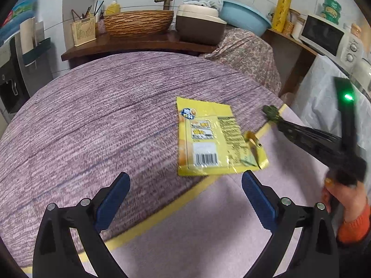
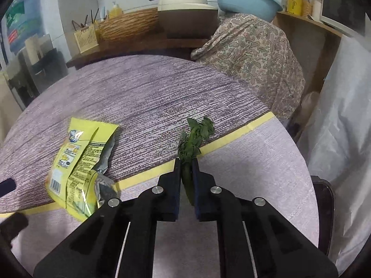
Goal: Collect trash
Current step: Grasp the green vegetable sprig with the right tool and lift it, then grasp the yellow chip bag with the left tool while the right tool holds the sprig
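A torn yellow snack wrapper lies on the purple table across a yellow tape line; it also shows in the right wrist view. My left gripper is open just short of the wrapper, above the table. My right gripper is shut on a wilted green leafy vegetable scrap, held above the table near the tape line. In the left wrist view the right gripper shows at the right with the green scrap at its tip.
Behind the table a wooden counter holds a woven basin, a utensil holder, a rice cooker and a blue basin. A paisley cloth drapes at the back right. A microwave stands at the far right.
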Available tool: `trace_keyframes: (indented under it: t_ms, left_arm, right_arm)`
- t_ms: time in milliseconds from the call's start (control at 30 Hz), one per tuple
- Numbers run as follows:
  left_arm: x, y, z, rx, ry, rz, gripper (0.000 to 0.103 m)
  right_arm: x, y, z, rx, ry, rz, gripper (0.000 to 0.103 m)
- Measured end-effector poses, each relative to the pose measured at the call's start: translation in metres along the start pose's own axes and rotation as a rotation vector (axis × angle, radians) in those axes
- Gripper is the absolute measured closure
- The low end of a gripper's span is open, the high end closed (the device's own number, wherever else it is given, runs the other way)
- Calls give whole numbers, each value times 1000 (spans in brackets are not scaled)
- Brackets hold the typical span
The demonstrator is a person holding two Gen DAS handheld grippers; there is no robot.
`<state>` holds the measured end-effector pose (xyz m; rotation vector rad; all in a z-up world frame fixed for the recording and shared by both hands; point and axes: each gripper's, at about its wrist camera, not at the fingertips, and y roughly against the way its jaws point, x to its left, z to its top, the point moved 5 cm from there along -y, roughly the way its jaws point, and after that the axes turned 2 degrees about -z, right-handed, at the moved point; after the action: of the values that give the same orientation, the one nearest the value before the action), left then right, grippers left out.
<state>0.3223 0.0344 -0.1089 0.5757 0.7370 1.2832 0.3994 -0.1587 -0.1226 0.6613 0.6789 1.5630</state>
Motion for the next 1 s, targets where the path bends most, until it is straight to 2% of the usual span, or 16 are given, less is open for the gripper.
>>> trace_keyframes:
  t_ms: [267, 400, 467, 500, 567, 667, 733, 900, 1000]
  left_arm:
    - [-10, -19, 27, 24, 34, -86, 8]
    - [-40, -11, 28, -45, -43, -60, 8]
    - [-58, -11, 25, -44, -96, -51, 9]
    - [-68, -11, 23, -44, -119, -45, 12]
    - [-84, -15, 18, -21, -145, -55, 26]
    - [-101, -26, 11, 40, -161, -66, 35]
    - [-108, -33, 9, 52, -166, -64, 39]
    - [-116, -54, 8, 85, -195, 20, 49]
    - [-118, -65, 8, 107, -206, 56, 61]
  right_arm:
    - [-15, 37, -15, -44, 10, 53, 93]
    - [-22, 51, -22, -63, 9, 63, 93]
    - [-25, 55, -25, -63, 8, 68, 93]
    - [-27, 57, -27, -66, 4, 71, 93]
    - [-33, 62, -31, -75, 6, 60, 93]
    - [-43, 66, -38, -82, -4, 42, 93]
    - [-50, 66, -44, -72, -25, 55, 93]
    - [-63, 72, -57, -68, -44, 62, 93]
    - [-68, 79, -64, -79, -48, 56, 93]
